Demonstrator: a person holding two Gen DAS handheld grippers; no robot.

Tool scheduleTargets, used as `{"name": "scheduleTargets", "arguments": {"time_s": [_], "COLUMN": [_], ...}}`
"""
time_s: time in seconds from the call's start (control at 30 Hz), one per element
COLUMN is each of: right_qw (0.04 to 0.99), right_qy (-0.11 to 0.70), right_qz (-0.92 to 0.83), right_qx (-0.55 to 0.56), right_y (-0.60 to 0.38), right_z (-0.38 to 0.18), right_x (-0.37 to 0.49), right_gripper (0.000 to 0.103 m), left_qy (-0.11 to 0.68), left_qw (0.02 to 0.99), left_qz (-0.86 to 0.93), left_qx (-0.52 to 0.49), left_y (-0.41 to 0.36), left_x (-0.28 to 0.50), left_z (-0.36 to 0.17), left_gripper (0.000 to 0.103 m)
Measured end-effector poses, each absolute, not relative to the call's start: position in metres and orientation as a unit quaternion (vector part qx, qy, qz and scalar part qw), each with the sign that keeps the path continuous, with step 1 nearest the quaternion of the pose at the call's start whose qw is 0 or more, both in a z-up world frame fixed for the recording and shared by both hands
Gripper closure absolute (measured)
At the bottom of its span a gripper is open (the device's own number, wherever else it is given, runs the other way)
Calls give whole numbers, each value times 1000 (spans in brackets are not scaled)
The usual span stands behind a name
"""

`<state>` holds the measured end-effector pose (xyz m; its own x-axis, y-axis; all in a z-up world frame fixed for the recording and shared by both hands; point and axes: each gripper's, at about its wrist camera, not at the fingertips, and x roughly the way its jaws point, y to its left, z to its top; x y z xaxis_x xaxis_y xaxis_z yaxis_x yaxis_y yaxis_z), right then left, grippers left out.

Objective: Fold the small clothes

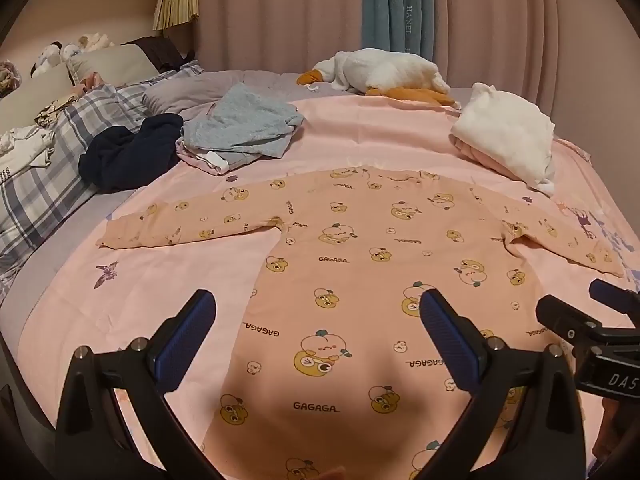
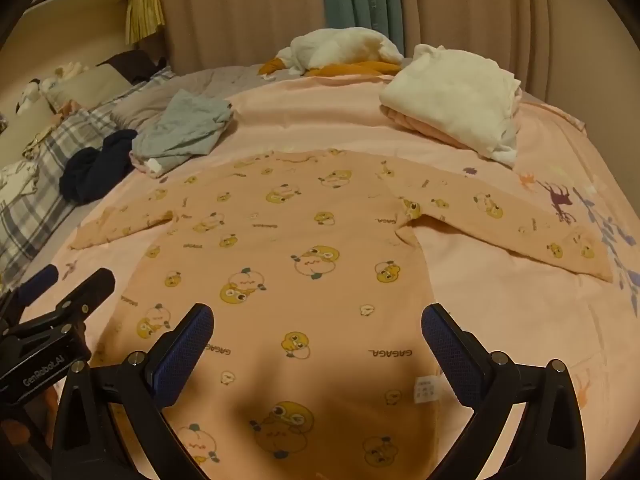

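Left gripper (image 1: 318, 312) and right gripper (image 2: 318, 326), both spread wide and empty, hover over the peach shirt (image 1: 384, 240) lying flat on the bed (image 1: 60, 264); folding not yet begun, a sleeve likely needs grasping next.

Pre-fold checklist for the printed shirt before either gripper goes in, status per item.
1. Printed shirt spread flat, sleeves out: ok.
2. Left gripper open, nothing held: ok.
3. Right gripper open, nothing held: ok.
4. Nothing lying on the shirt: ok.
5. White folded pile off the shirt: ok.
6. Grey clothes apart from the left sleeve: ok.
7. Hem nearest the cameras: cannot tell, hidden below the frame.
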<state>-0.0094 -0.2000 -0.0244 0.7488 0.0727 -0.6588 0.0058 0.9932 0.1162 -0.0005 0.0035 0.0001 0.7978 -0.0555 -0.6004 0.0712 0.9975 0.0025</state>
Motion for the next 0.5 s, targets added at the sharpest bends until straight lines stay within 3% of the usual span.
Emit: {"name": "scheduleTargets", "arguments": {"time_s": [0.5], "right_qw": [932], "right_qy": [357], "right_qz": [25], "right_qx": [55], "right_y": [-199], "right_z": [-26], "right_x": [-10], "right_gripper": [0], "left_qy": [315], "left_qw": [948], "left_qz": [-47], "left_qx": [4], "left_y": [0], "left_x": [-2], "left_z": [0], "left_gripper": [1]}}
